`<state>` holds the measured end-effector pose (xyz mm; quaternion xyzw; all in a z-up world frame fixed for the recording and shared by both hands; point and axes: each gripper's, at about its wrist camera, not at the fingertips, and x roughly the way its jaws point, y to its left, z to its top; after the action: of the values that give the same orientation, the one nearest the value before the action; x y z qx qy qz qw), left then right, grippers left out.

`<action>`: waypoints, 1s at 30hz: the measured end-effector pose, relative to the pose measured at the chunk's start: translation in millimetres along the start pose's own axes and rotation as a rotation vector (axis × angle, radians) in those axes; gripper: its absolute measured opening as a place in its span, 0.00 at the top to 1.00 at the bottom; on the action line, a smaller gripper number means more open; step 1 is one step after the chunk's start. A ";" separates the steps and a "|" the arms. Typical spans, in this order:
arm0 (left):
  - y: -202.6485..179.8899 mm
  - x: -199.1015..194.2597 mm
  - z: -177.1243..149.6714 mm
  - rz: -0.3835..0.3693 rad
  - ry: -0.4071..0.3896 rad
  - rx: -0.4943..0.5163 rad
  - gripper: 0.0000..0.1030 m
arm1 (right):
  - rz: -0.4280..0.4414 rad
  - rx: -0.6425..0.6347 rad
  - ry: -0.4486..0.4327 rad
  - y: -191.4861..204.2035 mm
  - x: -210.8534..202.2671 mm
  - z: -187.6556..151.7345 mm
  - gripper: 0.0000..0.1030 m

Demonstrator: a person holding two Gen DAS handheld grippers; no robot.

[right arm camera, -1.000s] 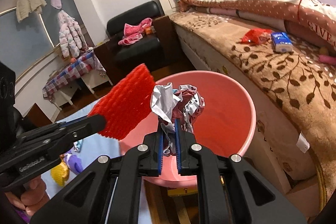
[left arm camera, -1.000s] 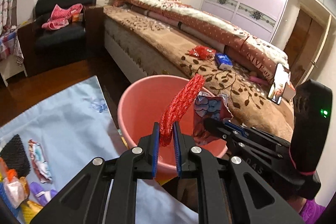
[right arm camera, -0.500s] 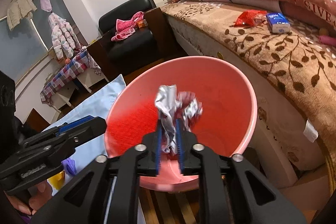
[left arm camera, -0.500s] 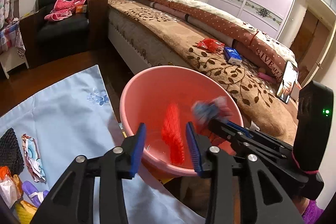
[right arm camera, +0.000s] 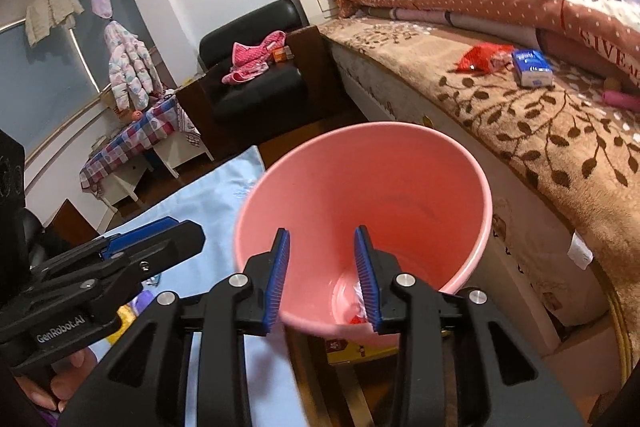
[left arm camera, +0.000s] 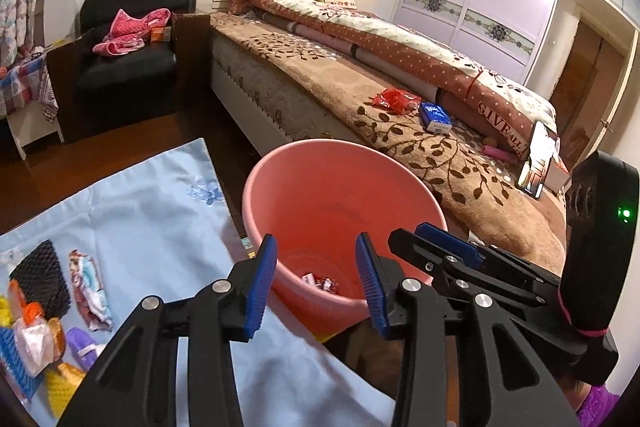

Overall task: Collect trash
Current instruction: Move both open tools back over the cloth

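A: Status, largest item first?

B: I see the bed (left arm camera: 400, 99) along the right, the cloth (left arm camera: 152, 211) at lower left, and the bucket (left arm camera: 340, 187) between them. Dropped wrappers (left arm camera: 320, 281) lie at the bucket bottom.

A: Fingers?

B: The left gripper (left arm camera: 316, 277) has just been opening; the jaws stand apart with nothing between them. The right gripper (right arm camera: 322, 273) likewise: released, empty, over the bucket mouth.

A: Next target?

B: In my judgement, the trash pile (left arm camera: 44, 315) on the cloth. It lies down-left of the left fingers, well apart from the bucket. The left hand is nearer. The black pad (left arm camera: 40, 277) has its long axis running away from me.
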<state>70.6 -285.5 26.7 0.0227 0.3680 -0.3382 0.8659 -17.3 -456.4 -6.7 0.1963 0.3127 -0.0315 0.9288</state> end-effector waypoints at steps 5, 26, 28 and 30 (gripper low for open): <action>6.0 -24.6 -10.4 0.029 -0.015 -0.018 0.61 | 0.034 -0.035 -0.017 25.6 -17.1 -9.3 0.67; 82.2 -146.7 -76.1 0.182 -0.114 -0.097 0.61 | 0.179 -0.191 0.044 125.5 -29.2 -53.7 0.67; 94.7 -154.7 -84.9 0.211 -0.112 -0.110 0.61 | 0.189 -0.214 0.052 134.4 -28.8 -57.7 0.67; 111.8 -162.8 -96.9 0.243 -0.103 -0.139 0.61 | 0.196 -0.239 0.058 141.4 -27.8 -60.5 0.67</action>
<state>-3.8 -78.9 38.9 -0.0102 0.3401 -0.2052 0.9177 -48.4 -304.7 14.6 0.1150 0.3204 0.1023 0.9347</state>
